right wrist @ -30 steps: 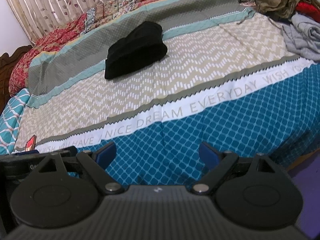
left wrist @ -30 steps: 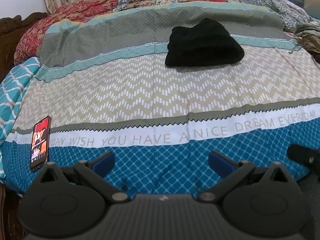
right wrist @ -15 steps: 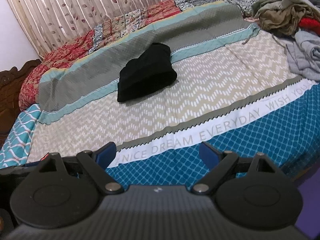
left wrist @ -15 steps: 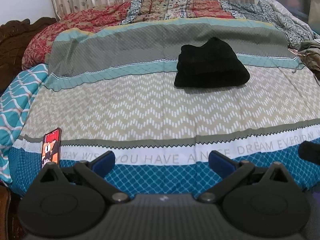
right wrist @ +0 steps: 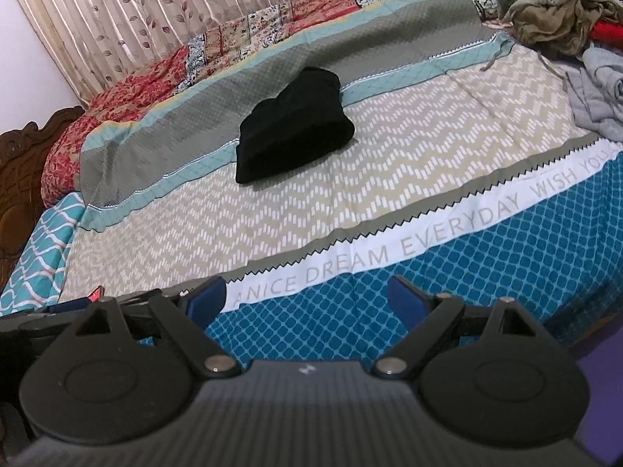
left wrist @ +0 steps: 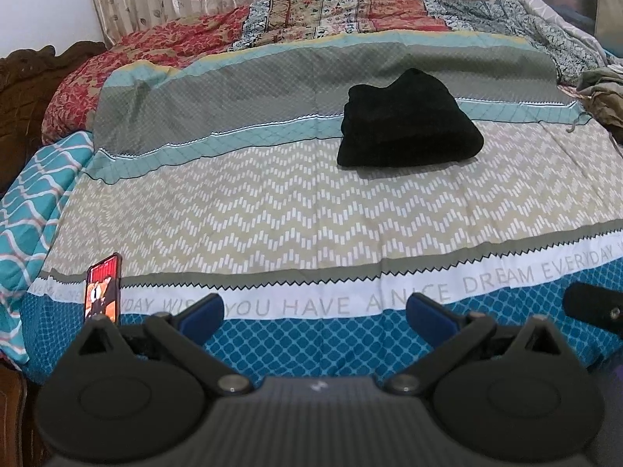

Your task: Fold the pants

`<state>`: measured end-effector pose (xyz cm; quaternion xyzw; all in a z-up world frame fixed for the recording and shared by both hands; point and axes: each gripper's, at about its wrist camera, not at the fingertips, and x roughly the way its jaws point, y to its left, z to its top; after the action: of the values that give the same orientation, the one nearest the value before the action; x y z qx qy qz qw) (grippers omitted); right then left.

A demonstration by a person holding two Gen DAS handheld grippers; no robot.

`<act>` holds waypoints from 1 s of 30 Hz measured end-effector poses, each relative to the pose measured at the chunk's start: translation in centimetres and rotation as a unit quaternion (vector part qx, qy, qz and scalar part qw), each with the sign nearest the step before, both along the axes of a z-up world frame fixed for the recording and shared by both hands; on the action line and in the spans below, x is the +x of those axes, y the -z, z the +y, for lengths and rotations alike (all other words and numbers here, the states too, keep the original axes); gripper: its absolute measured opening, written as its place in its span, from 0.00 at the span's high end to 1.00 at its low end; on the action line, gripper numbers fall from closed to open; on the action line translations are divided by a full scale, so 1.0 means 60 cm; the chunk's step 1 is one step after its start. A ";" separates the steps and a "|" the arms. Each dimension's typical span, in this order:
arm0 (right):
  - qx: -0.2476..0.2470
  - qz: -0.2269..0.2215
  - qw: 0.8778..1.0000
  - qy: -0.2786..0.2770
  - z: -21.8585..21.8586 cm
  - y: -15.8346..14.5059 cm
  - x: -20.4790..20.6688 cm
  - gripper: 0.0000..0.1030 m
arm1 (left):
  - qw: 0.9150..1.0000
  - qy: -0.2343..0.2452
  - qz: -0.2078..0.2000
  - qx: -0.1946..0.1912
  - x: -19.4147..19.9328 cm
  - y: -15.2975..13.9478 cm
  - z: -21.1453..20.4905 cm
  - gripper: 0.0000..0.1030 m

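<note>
My left gripper (left wrist: 315, 317) and right gripper (right wrist: 307, 297) both spread their blue-padded fingers (left wrist: 200, 311) wide, holding nothing, above the patterned bedspread's (left wrist: 272, 202) near edge. The folded black pants (left wrist: 409, 132) lie well ahead, mid-bed. A red-screened phone (left wrist: 102, 292) rests left.

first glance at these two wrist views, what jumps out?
A folded black pants bundle sits alone mid-bed, across the teal stripe and the zigzag band of the patterned bedspread. A lit phone lies at the near left edge, and a heap of loose clothes crowds the far right. Both hand-held grippers, left and right, are open and empty near the bed's edge.
</note>
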<state>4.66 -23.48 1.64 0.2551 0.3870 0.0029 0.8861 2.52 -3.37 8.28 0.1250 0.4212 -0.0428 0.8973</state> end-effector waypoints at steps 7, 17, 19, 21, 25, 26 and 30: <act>0.004 0.005 1.000 0.001 0.001 0.004 -0.001 0.11 | 1.000 -0.008 0.006 0.007 0.002 0.007 0.002 0.00; 0.008 0.009 1.000 0.001 0.001 0.009 -0.002 0.11 | 1.000 -0.012 0.025 0.013 0.006 0.021 0.003 0.00; 0.008 0.009 1.000 0.002 0.001 0.009 -0.002 0.11 | 0.999 -0.014 0.027 0.016 0.006 0.023 0.003 0.00; 0.008 0.009 1.000 0.003 0.000 0.010 -0.003 0.11 | 0.999 -0.015 0.030 0.016 0.007 0.025 0.005 0.00; 0.008 0.009 1.000 0.003 0.000 0.010 -0.003 0.11 | 0.999 -0.013 0.032 0.021 0.007 0.028 0.003 0.00; 0.008 0.008 1.000 0.003 0.000 0.010 -0.003 0.11 | 0.999 -0.013 0.033 0.021 0.007 0.028 0.002 0.00; 0.008 0.008 1.000 0.005 -0.003 0.010 -0.002 0.11 | 0.999 -0.011 0.037 0.025 0.005 0.032 -0.001 0.00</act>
<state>4.51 -23.66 1.01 0.2639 0.3933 -0.0002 0.8807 2.80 -3.41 6.37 0.1415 0.4561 -0.0271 0.8782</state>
